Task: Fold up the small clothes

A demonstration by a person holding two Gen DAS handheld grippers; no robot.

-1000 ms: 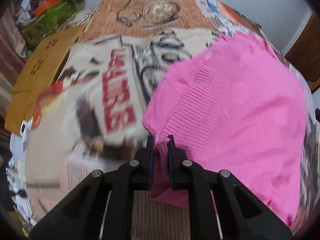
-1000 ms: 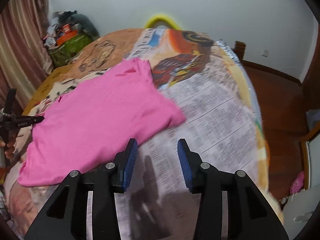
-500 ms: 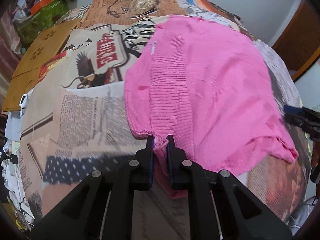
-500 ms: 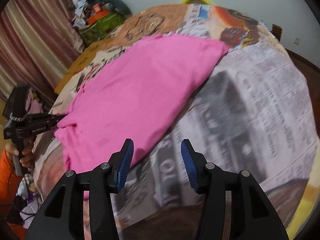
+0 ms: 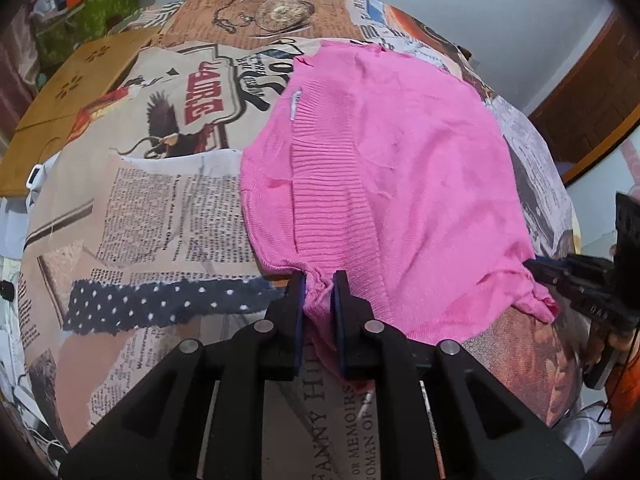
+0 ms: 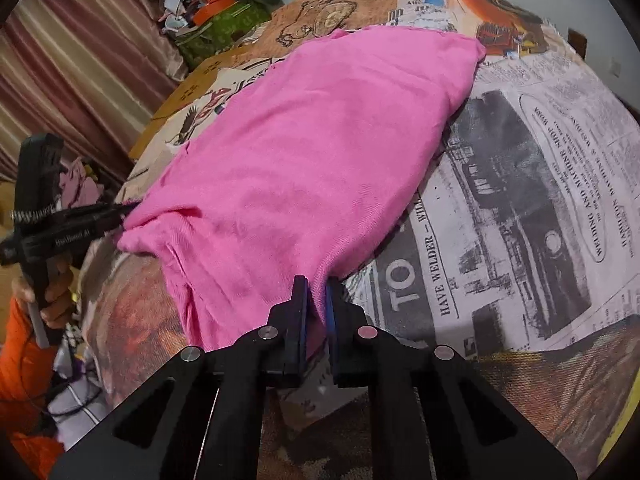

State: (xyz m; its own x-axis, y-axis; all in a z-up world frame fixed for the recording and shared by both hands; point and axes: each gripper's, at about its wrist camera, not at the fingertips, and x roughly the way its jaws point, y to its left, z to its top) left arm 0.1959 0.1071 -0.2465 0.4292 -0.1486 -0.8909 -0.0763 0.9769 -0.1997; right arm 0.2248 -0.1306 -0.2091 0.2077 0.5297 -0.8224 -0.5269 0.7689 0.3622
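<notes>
1. Pink knit garment point(image 5: 400, 184) spread flat across bed cover point(image 5: 168, 208) printed with newspaper and poster motifs; near hem lying close to the cover's near edge.
2. Left gripper point(image 5: 319, 280) pressed together on the garment's near-left corner, beside the ribbed band point(image 5: 320, 184); cloth bunched between the two pads.
3. Right gripper point(image 6: 316, 284) pinching the garment's near-right corner; fabric gathered between the pads, pulled into small folds.
4. White label point(image 5: 295, 105) visible on the garment's left edge, toward the far end.
5. Far end of garment reaching the brown pocket-watch print point(image 5: 284, 12) near the cover's far edge.
6. Orange-brown panel point(image 5: 80, 92) lying along the cover's left edge.
7. Green bag point(image 6: 224, 28) and piled clutter beyond the far-left corner, against striped curtain point(image 6: 80, 60).
8. Seen from right wrist: left gripper held in a hand point(image 6: 56, 300), touching the garment's corner.
</notes>
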